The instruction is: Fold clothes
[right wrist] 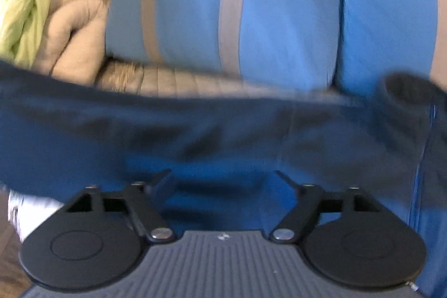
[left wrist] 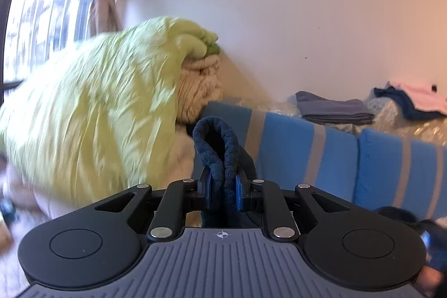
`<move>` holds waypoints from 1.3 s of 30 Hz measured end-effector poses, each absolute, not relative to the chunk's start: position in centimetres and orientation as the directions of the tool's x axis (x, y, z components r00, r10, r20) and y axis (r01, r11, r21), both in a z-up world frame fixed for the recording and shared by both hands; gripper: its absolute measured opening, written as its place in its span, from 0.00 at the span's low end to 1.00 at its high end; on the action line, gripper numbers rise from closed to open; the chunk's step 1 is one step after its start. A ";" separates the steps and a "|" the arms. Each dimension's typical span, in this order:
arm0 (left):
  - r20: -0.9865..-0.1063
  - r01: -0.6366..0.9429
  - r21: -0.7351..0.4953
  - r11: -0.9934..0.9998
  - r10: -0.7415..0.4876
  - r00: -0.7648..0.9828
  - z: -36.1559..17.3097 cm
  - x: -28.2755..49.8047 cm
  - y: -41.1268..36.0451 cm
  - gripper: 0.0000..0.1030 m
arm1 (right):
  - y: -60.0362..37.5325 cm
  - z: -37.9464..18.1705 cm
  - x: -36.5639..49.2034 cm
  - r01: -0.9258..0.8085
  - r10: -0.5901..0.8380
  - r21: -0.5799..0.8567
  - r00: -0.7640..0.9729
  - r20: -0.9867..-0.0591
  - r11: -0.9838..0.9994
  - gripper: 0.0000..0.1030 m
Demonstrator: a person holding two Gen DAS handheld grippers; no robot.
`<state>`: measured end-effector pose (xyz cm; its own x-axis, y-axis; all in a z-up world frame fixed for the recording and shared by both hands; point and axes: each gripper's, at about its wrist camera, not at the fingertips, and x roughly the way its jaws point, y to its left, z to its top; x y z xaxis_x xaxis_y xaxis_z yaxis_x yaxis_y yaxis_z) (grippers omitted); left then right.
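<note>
A dark blue fleece garment point(left wrist: 215, 136) stands up in a loop between the fingers of my left gripper point(left wrist: 223, 180), which is shut on a fold of it. In the right wrist view the same dark blue garment point(right wrist: 139, 124) stretches blurred across the frame from left to right, in front of the sofa cushions. My right gripper point(right wrist: 223, 175) is open, its fingers spread wide just below the cloth, their tips partly lost against it. Nothing is pinched between them.
Blue cushions with grey stripes point(left wrist: 329, 158) point(right wrist: 279, 18) form the sofa back. A yellow-green sheet point(left wrist: 97, 108) lies over a beige blanket point(left wrist: 201, 85) on the left. Folded grey-blue clothes point(left wrist: 332, 108) and a pink and blue pile point(left wrist: 413, 97) sit behind the cushions. A window point(left wrist: 42, 4) is at left.
</note>
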<state>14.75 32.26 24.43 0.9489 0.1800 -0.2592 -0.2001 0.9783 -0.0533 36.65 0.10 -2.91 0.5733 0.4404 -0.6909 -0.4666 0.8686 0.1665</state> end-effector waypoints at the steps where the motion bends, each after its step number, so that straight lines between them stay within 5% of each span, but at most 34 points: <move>1: -0.255 -0.203 -0.053 0.978 0.184 0.949 24.7 15.7 32.2 0.15 | 0.1 -3.8 35.8 -0.491 0.426 0.124 0.570 -0.703 0.862 0.57; 7: -0.229 -0.218 -0.059 0.974 0.200 0.953 26.6 20.9 31.6 0.14 | 1.5 -8.6 35.0 -0.573 0.412 0.009 0.579 -0.703 0.820 0.46; 16: -0.174 -0.092 0.039 0.995 0.097 0.980 28.5 21.8 23.5 0.14 | 6.3 -9.4 37.6 -0.592 0.434 -0.007 0.600 -0.672 0.806 0.45; 21: -0.180 -0.021 0.084 0.996 0.036 0.983 29.3 21.4 19.0 0.14 | 2.9 -7.6 35.9 -0.568 0.452 0.048 0.597 -0.663 0.821 0.70; 23: -0.208 0.024 0.076 0.997 -0.008 0.978 29.7 21.1 17.3 0.14 | 0.5 -6.4 34.0 -0.566 0.444 0.028 0.613 -0.653 0.824 0.80; 32: -0.404 0.362 0.004 0.932 -0.330 0.853 29.1 19.0 3.9 0.15 | -14.2 -0.4 26.8 -0.392 0.377 0.141 0.632 -0.677 0.909 0.89; 39: -0.575 0.584 0.016 0.811 -0.471 0.669 18.8 17.5 -10.7 0.15 | -23.9 1.7 19.8 -0.260 0.303 0.172 0.645 -0.702 0.950 0.97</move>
